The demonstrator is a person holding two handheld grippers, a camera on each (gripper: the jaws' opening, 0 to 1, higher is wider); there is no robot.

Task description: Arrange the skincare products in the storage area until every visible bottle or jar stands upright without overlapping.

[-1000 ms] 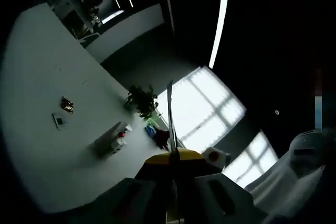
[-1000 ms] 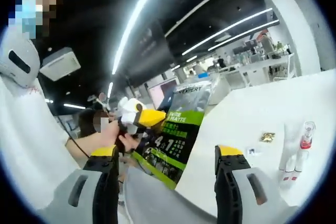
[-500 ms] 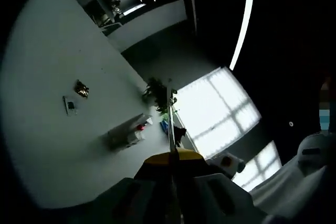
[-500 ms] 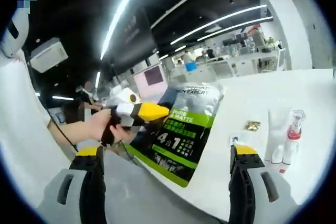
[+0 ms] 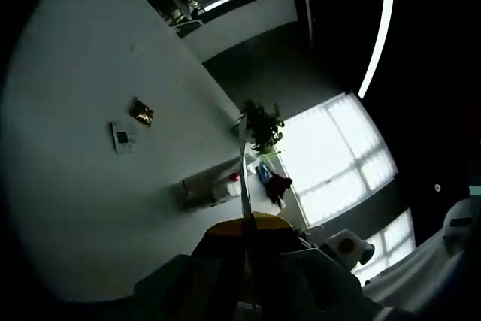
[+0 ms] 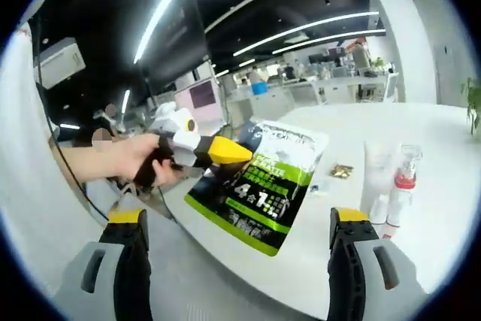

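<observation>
Two grippers: left gripper [image 6: 225, 152] showing in the right gripper view, held in a person's hand [image 6: 139, 159]; right gripper [image 6: 240, 219] rising from the bottom of its own view.
Left gripper state: yellow-tipped jaws pressing together on the top edge of a green-and-black pouch [image 6: 263, 186]; in the left gripper view the pouch [image 5: 244, 186] is appearing edge-on as a thin line running up from the left gripper [image 5: 246, 225].
Right gripper state: jaws standing wide apart, gripping nothing.
Pouch position: hanging tilted, its lower part overlapping the near edge of the white table [image 6: 443, 178]; cannot tell whether it is touching the top.
Skincare products: white tube [image 6: 376, 174] and red-collared spray bottle [image 6: 403, 178] standing upright just beside each other on the table, right of the pouch; in the left gripper view the same cluster [image 5: 210, 188] is looking dim and small.
Small items: gold wrapper [image 6: 342, 171] and small white card [image 6: 316, 188] lying between pouch and tube.
Background: potted plant [image 5: 263, 125] sitting at the table's far edge.
</observation>
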